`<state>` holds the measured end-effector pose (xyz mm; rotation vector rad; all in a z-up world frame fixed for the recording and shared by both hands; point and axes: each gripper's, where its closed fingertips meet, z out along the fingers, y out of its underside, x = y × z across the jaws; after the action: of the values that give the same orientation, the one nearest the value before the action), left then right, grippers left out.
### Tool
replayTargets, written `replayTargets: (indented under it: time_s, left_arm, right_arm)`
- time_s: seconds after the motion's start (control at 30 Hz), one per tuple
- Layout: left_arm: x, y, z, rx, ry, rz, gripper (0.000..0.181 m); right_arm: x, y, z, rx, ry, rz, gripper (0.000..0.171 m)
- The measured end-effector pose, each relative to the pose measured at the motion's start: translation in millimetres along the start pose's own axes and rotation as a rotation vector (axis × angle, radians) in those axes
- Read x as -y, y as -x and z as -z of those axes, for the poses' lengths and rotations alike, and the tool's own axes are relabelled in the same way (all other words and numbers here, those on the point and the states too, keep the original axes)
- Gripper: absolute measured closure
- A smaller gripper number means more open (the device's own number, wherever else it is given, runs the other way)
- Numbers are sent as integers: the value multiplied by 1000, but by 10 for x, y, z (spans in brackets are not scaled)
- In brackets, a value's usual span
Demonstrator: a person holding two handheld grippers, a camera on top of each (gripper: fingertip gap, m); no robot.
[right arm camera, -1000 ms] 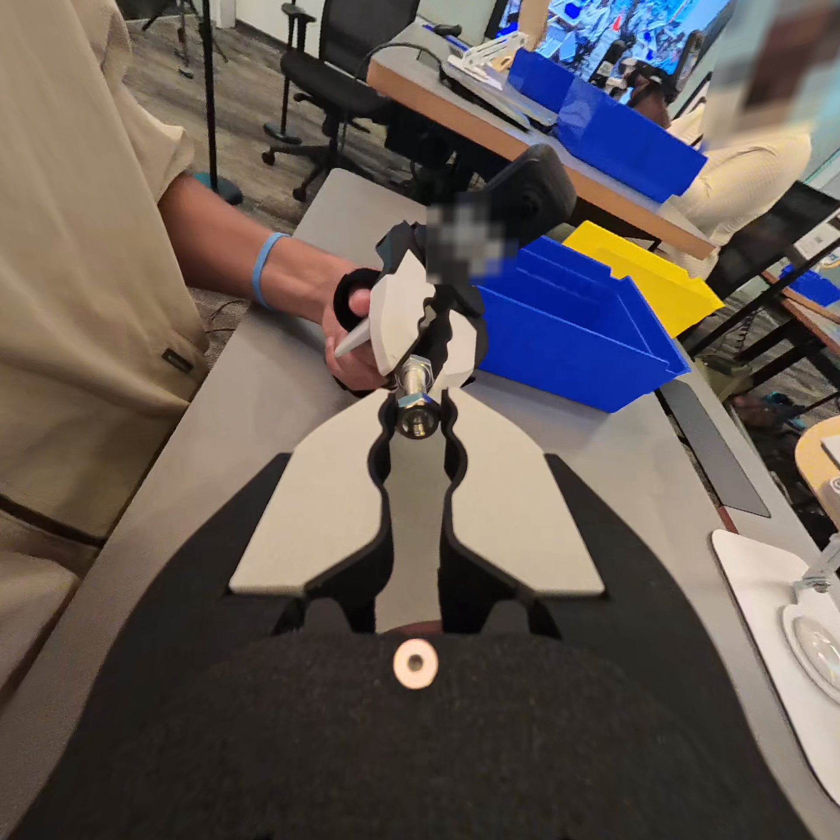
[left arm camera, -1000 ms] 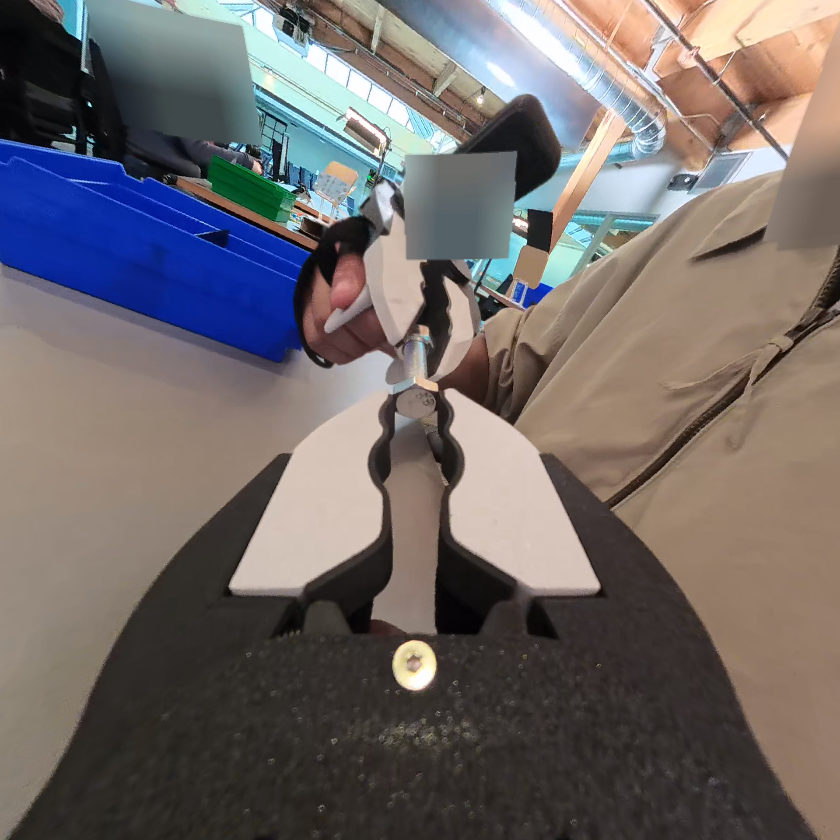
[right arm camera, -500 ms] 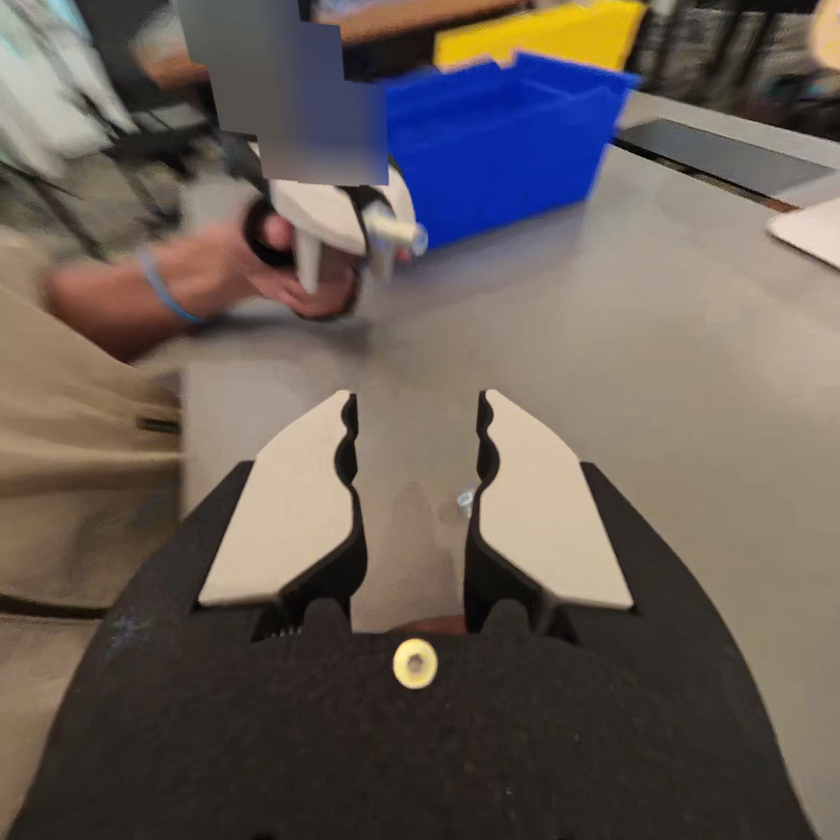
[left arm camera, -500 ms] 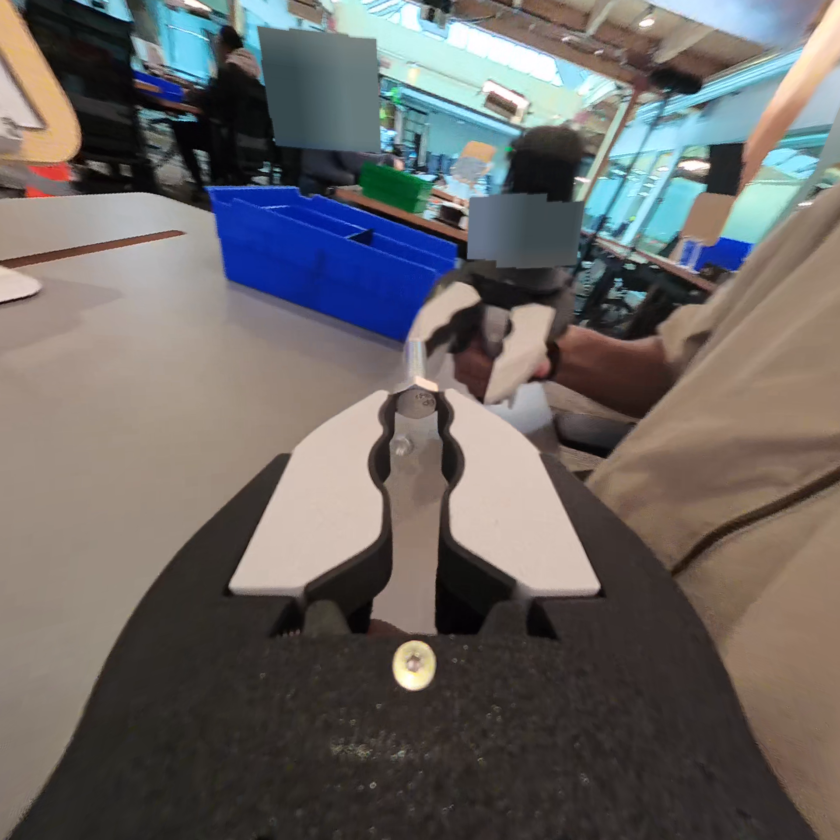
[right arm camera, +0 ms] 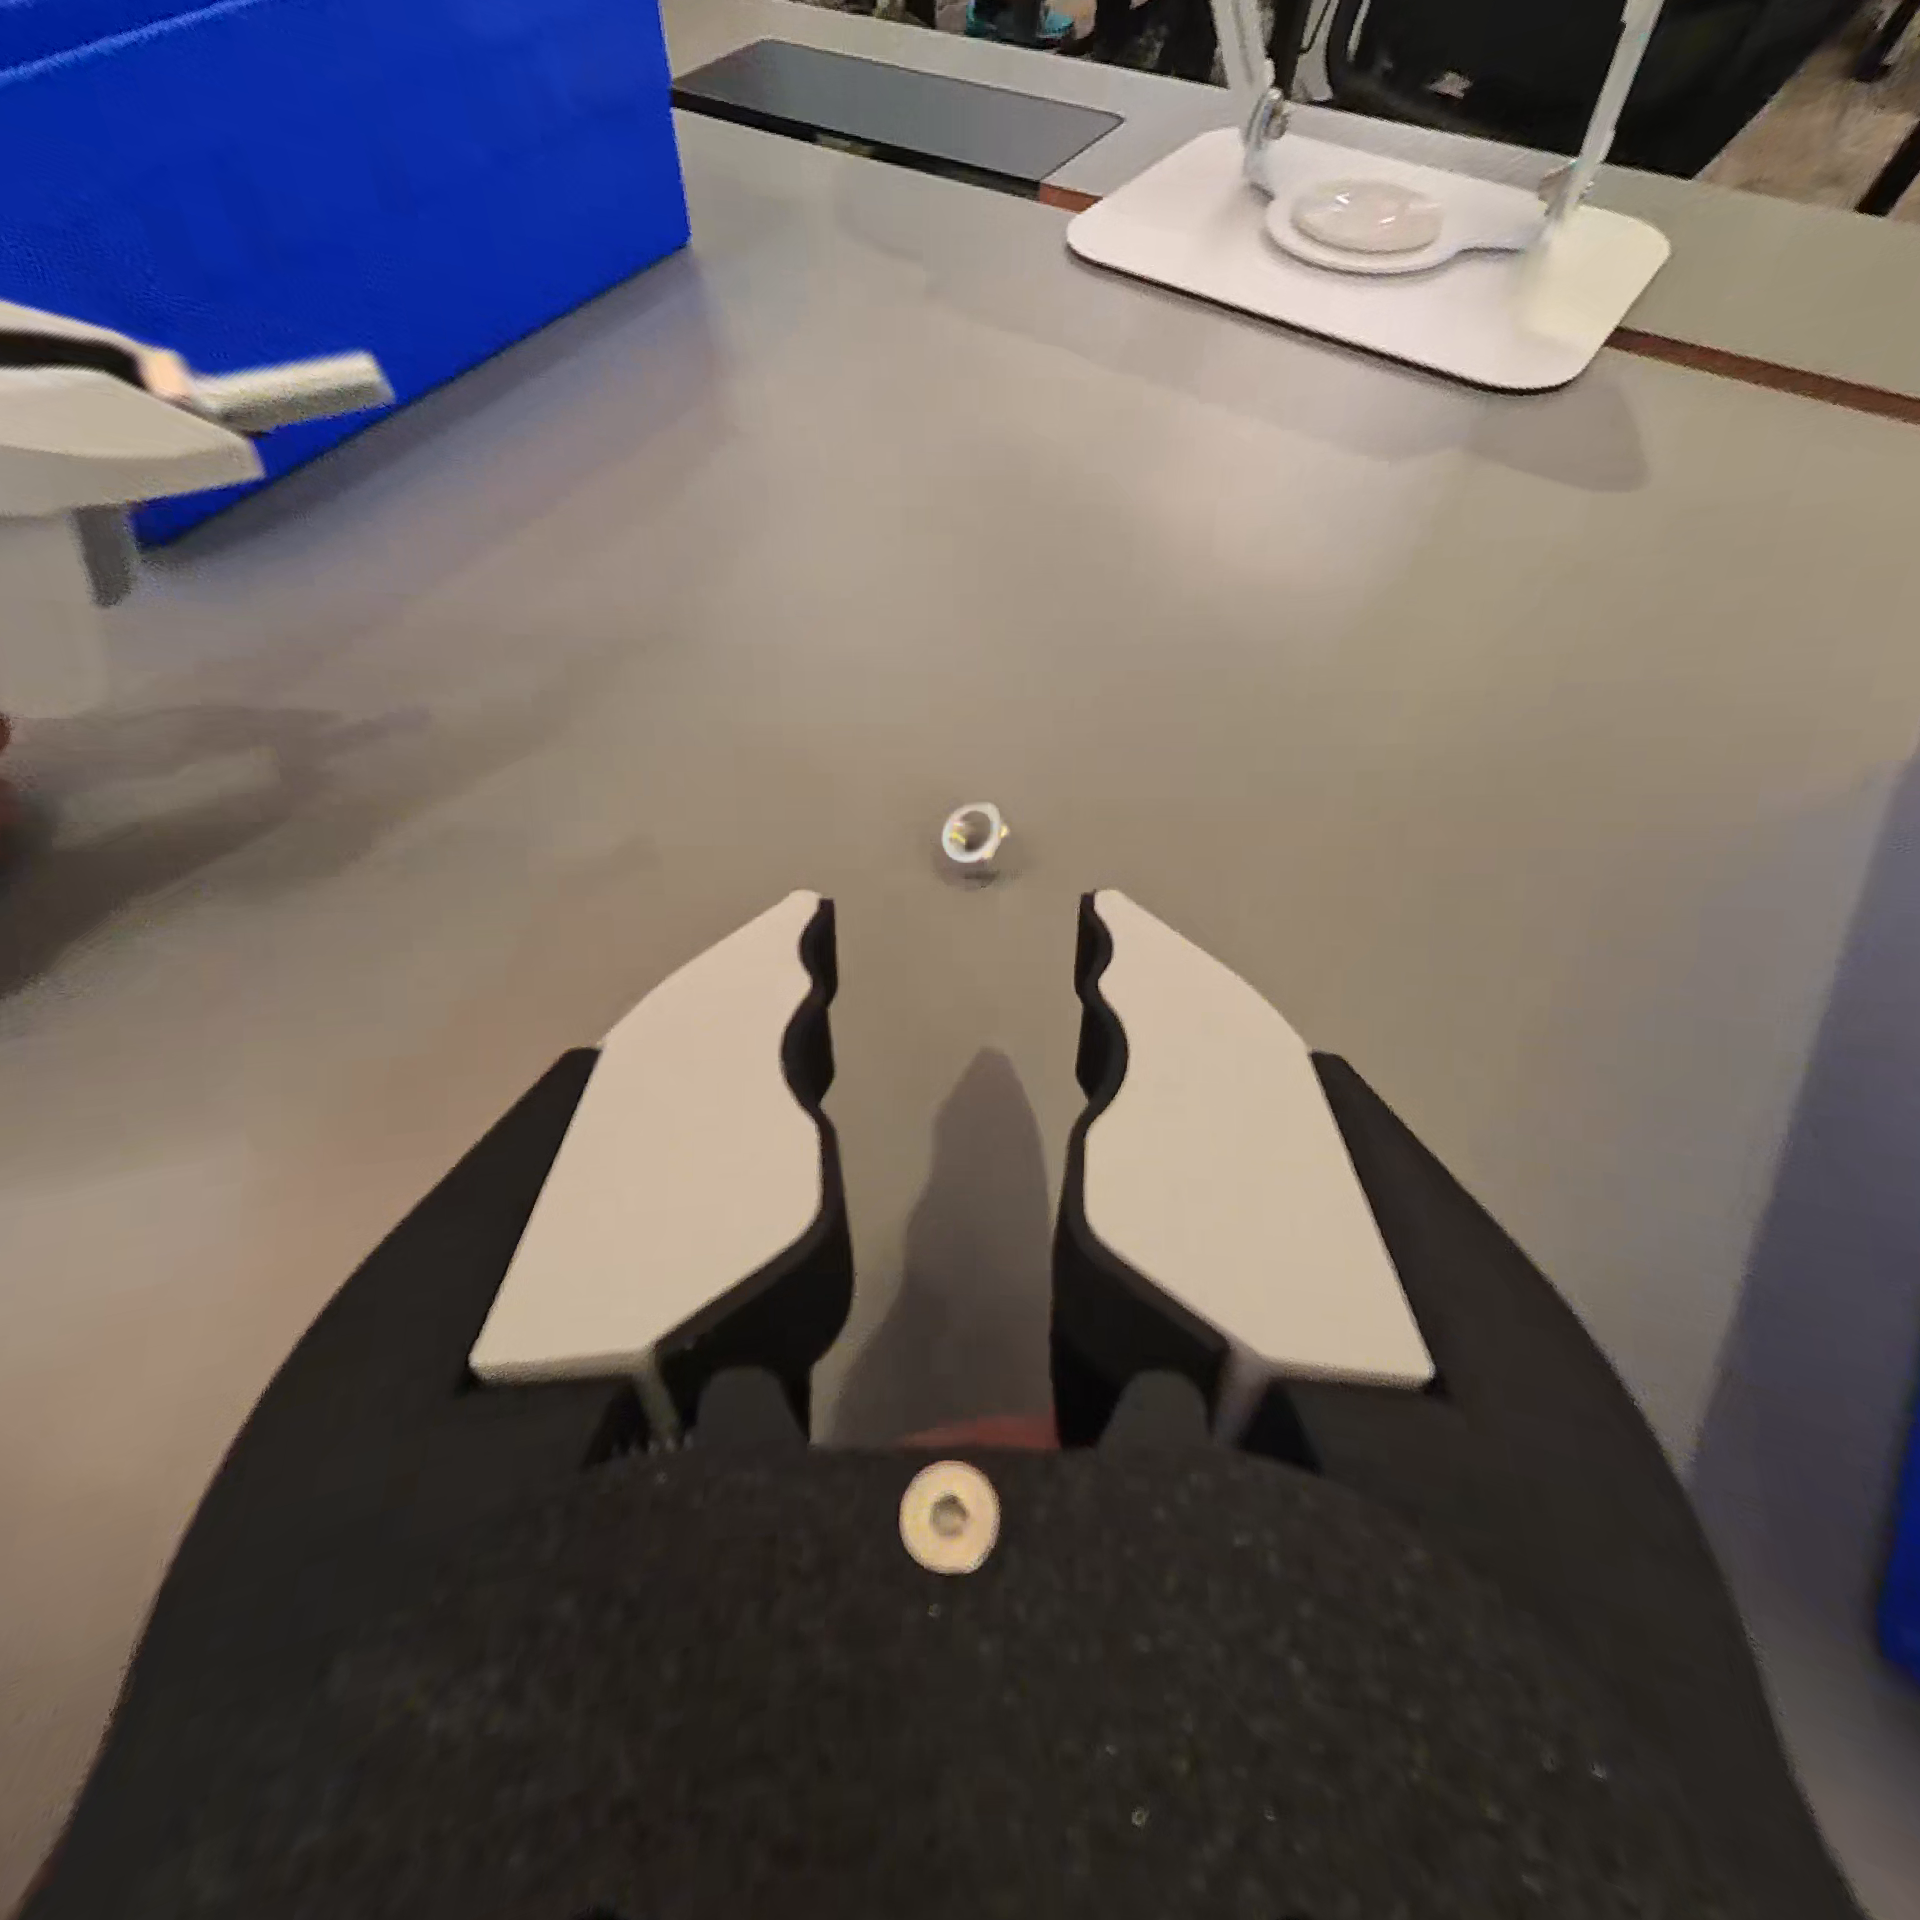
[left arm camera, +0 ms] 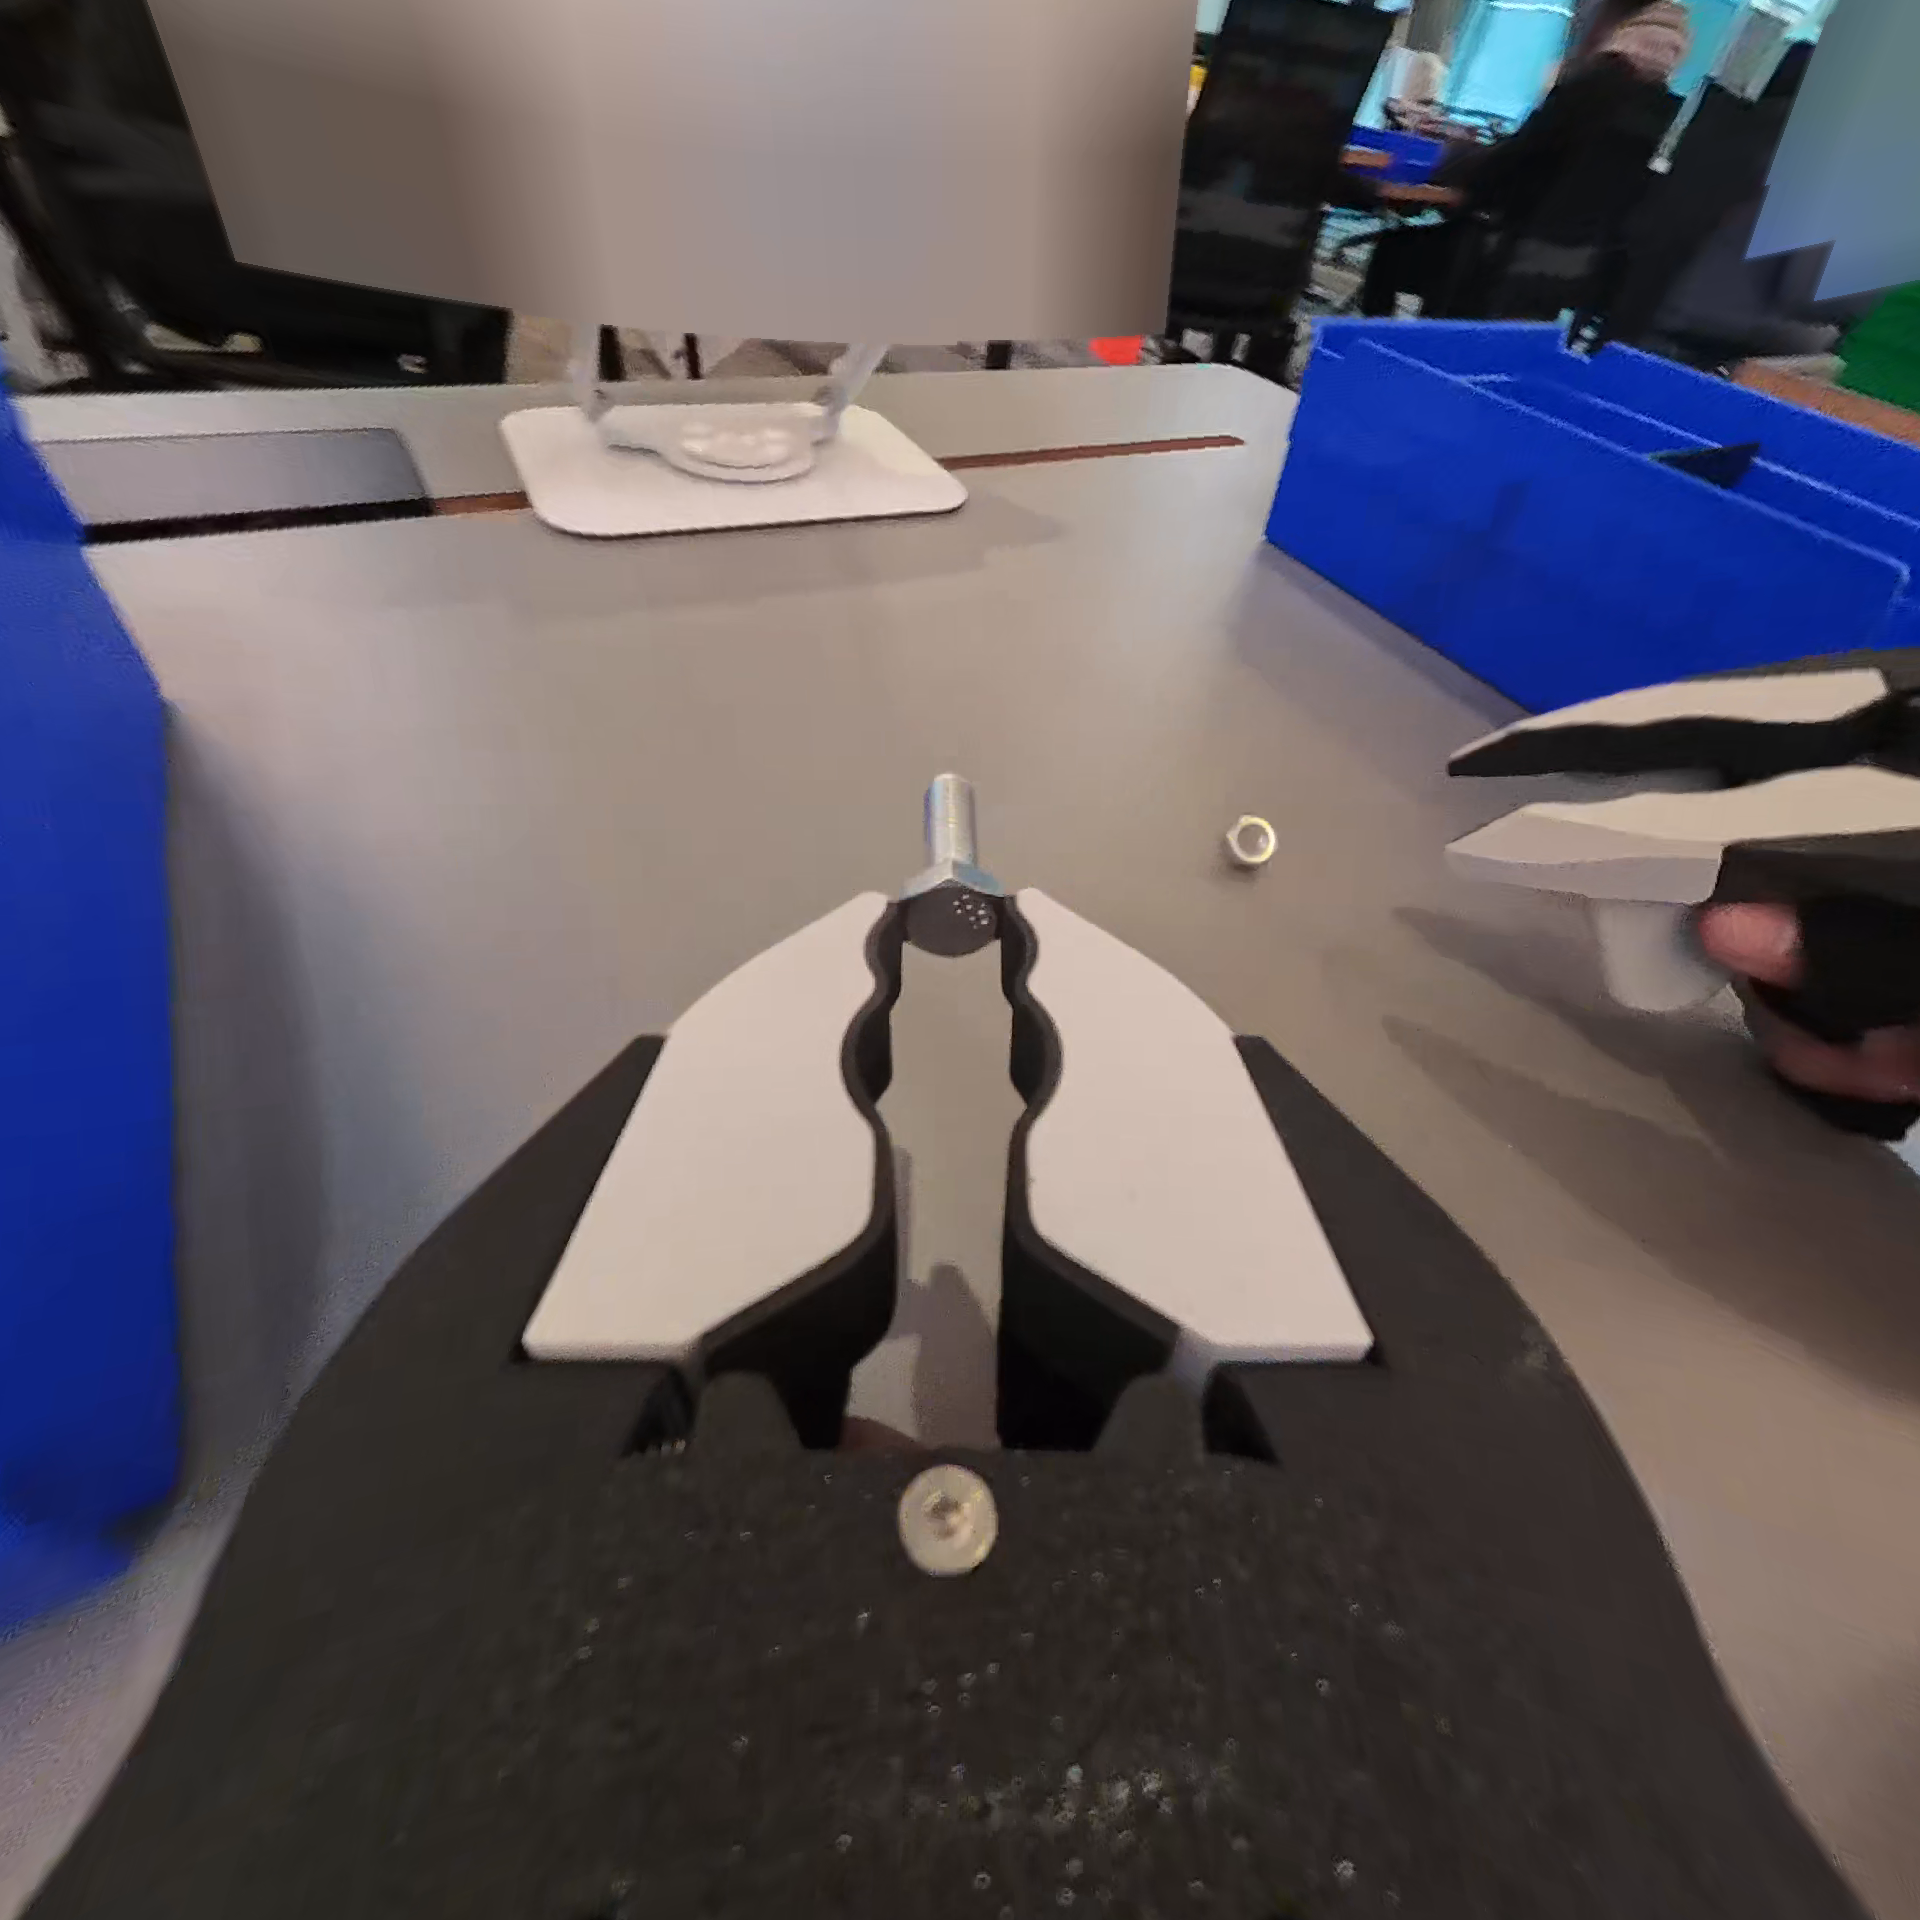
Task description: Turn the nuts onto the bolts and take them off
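My left gripper (left arm camera: 951,914) is shut on the hex head of a silver bolt (left arm camera: 951,831), whose bare threaded shank points forward above the grey table (left arm camera: 623,727). A small silver nut (left arm camera: 1250,840) lies loose on the table to the bolt's right. In the right wrist view the nut (right arm camera: 974,834) lies just ahead of my right gripper (right arm camera: 956,920), which is open and empty. The right gripper (left arm camera: 1475,810) also shows at the right edge of the left wrist view, held by a hand. The left gripper's fingers (right arm camera: 114,436) with the bolt (right arm camera: 301,387) show at the left of the right wrist view.
A blue bin (left arm camera: 1610,520) stands at the back right and another blue bin (left arm camera: 73,987) close on the left; it also shows in the right wrist view (right arm camera: 332,208). A white stand on a flat base (left arm camera: 738,468) sits at the table's far edge (right arm camera: 1371,249), beside a dark inset panel (right arm camera: 894,104).
The nut came off the bolt and now lies on the table. My right gripper opened and pulled away. Both grippers swung to face the table's far side.
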<state>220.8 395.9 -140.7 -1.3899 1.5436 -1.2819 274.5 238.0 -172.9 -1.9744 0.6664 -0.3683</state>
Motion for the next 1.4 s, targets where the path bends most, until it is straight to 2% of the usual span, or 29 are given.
replayTargets:
  time_s: [0.1, 0.23, 0.5, 0.67, 0.7, 0.73, 0.97, 1.07, 1.23, 1.4]
  left_arm:
    - [36, 0, 94, 53, -44, -13, 164]
    - [-15, -86, 41, 5, -9, -36, 164]
    - [-25, -218, 46, -28, -14, -122, 164]
    - [-42, -281, 45, -61, -6, -145, 164]
    - [-43, -285, 44, -62, -5, -147, 164]
    - [-53, -295, 39, -69, 2, -150, 164]
    - [-94, -366, 21, -73, 21, -216, 164]
    - [-86, -374, 29, -70, 12, -227, 164]
    - [12, -292, 85, -52, -52, -168, 164]
    - [66, -206, 116, -52, -84, -92, 164]
  right_arm:
    - [-4, -55, 1, -58, 2, 5, 129]
    - [-68, -104, -69, -97, 67, 0, 127]
    - [-176, -204, -517, -100, 287, -7, 128]
    - [-200, -217, -568, -102, 314, -29, 130]
    - [-205, -205, -569, -90, 315, -38, 135]
    - [-210, -196, -561, -81, 314, -47, 152]
    - [-206, -180, -532, -92, 313, -14, 153]
    - [104, -107, -362, -105, 176, 85, 153]
    - [846, 94, 290, -238, -209, 319, 154]
    - [810, 139, 485, -260, -267, 288, 153]
